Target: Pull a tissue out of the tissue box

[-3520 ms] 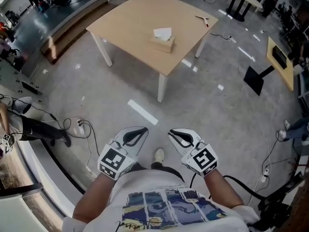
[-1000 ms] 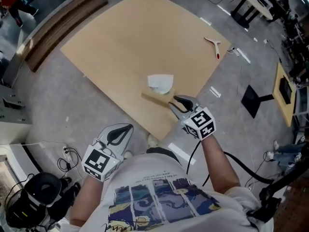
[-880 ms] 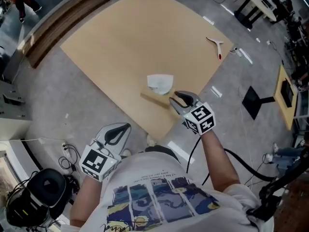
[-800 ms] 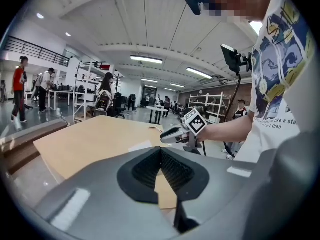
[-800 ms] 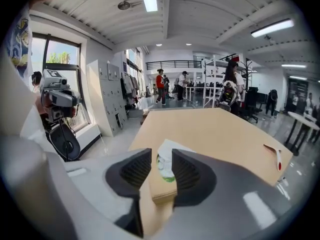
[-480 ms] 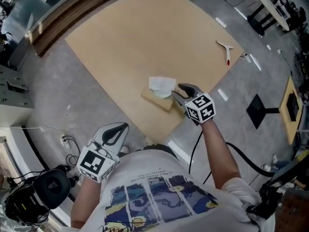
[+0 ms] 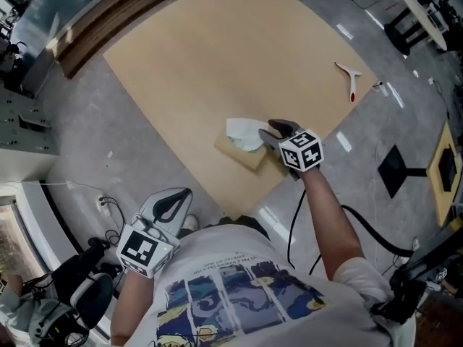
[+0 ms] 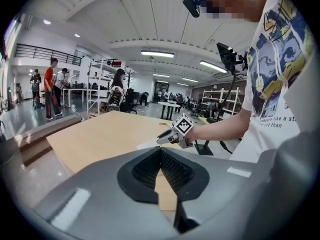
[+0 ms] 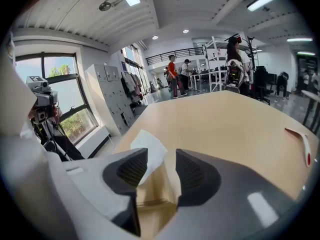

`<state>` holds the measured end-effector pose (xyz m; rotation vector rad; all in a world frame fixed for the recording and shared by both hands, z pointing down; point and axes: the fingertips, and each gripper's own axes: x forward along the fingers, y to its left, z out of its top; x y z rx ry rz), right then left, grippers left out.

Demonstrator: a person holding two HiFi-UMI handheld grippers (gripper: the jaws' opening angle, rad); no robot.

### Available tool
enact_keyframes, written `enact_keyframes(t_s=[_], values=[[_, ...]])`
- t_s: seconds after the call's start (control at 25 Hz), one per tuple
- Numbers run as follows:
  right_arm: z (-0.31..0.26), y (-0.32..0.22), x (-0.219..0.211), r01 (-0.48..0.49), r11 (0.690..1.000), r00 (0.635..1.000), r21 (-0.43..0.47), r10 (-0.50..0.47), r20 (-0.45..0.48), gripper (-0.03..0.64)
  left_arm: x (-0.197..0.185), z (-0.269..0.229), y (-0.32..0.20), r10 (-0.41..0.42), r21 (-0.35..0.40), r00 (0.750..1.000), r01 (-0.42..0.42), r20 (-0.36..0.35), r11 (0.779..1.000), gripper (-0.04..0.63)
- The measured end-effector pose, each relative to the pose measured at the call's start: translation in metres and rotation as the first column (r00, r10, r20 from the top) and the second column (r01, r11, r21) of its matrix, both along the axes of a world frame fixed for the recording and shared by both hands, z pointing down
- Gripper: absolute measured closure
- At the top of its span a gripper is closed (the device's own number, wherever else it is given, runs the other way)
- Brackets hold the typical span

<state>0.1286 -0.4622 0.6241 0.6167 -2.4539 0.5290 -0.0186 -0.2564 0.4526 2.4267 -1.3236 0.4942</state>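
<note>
A flat brown tissue box (image 7: 251, 157) lies near the front edge of the light wood table (image 7: 217, 49), with a white tissue (image 7: 242, 132) sticking up from its top. My right gripper (image 7: 269, 129) is at the box's right side, just beside the tissue. In the right gripper view its jaws (image 9: 161, 156) have just been opening and stand wide, with the tissue (image 9: 150, 151) and the box (image 9: 155, 196) between them and no pad pressing. My left gripper (image 7: 185, 192) hangs off the table by my body, its tips (image 8: 161, 151) together and nothing in them.
A white tool with a red tip (image 7: 349, 78) lies at the table's far right corner. Grey floor surrounds the table, with cables, a black stand base (image 7: 401, 170) at the right and wooden planks (image 7: 108, 20) at the far left. People stand far off.
My right gripper has moved forward and down from the table's front edge to the tissue box, and its jaws stand wider. The left gripper has stayed low beside my body.
</note>
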Motion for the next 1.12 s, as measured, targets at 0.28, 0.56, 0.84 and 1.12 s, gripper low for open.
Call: enact_keyframes(t_s=[0.28, 0.56, 0.84, 1.12], values=[[0.013, -0.002, -0.015, 0.036, 0.997, 0.999, -0.066, -0.033, 0.039, 0.453, -0.001, 0.001, -0.004, -0.014, -0.017, 1.000, 0.014, 0.004, 1.000, 0.592], [0.017, 0.002, -0.019, 0.050, 0.995, 0.998, -0.082, -0.047, 0.045, 0.501, -0.004, 0.002, -0.002, -0.008, -0.023, 1.000, 0.008, 0.002, 1.000, 0.592], [0.013, 0.003, -0.023, 0.046, 0.998, 0.999, -0.043, -0.045, 0.026, 0.607, -0.011, 0.001, 0.000, -0.015, -0.020, 1.000, 0.014, -0.006, 1.000, 0.592], [0.005, 0.007, -0.028, 0.046, 0.999, 0.999, 0.006, -0.046, -0.014, 0.614, -0.019, 0.001, 0.007, -0.012, -0.008, 1.000, 0.012, -0.019, 1.000, 0.592]])
